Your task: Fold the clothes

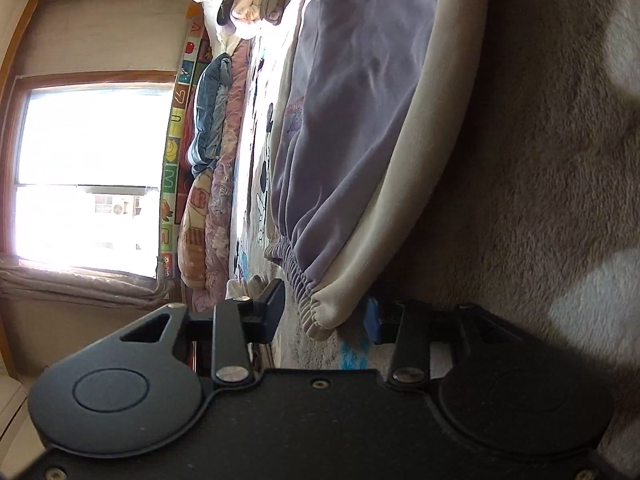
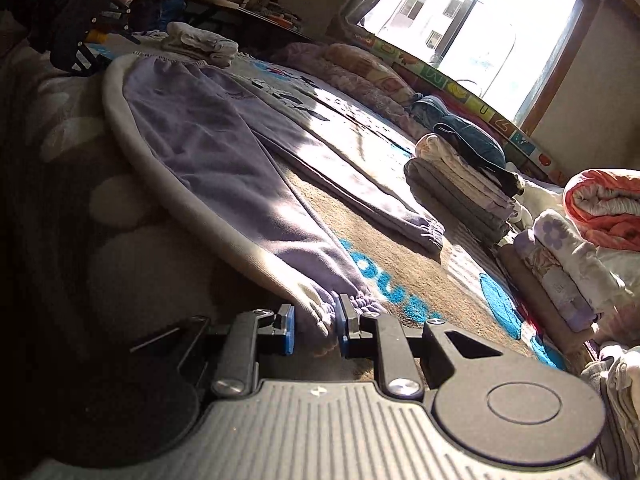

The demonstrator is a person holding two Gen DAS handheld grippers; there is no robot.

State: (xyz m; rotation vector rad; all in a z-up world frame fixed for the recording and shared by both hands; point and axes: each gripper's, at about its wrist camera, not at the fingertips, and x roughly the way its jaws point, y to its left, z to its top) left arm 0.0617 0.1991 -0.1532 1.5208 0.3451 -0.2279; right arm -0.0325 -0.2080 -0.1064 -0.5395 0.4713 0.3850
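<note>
Trousers (image 2: pixel 224 152) lie flat; right gripper (image 2: pixel 314 328) part-open around 1 cuff, left gripper (image 1: pixel 328 312) wide around waistband.

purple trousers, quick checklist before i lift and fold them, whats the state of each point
1. Right hand-held gripper around the near cuff: ok, cuff sits between the blue pads; firm pinch cannot tell.
2. Left hand-held gripper at the waistband: not ok, jaws open, nothing clamped.
3. Purple trousers flat on the rug: ok, legs spread out.
4. Far leg free of the folded pile: ok, a gap shows.
5. Beige lining edge tucked in: not ok, it shows along the side.
</note>
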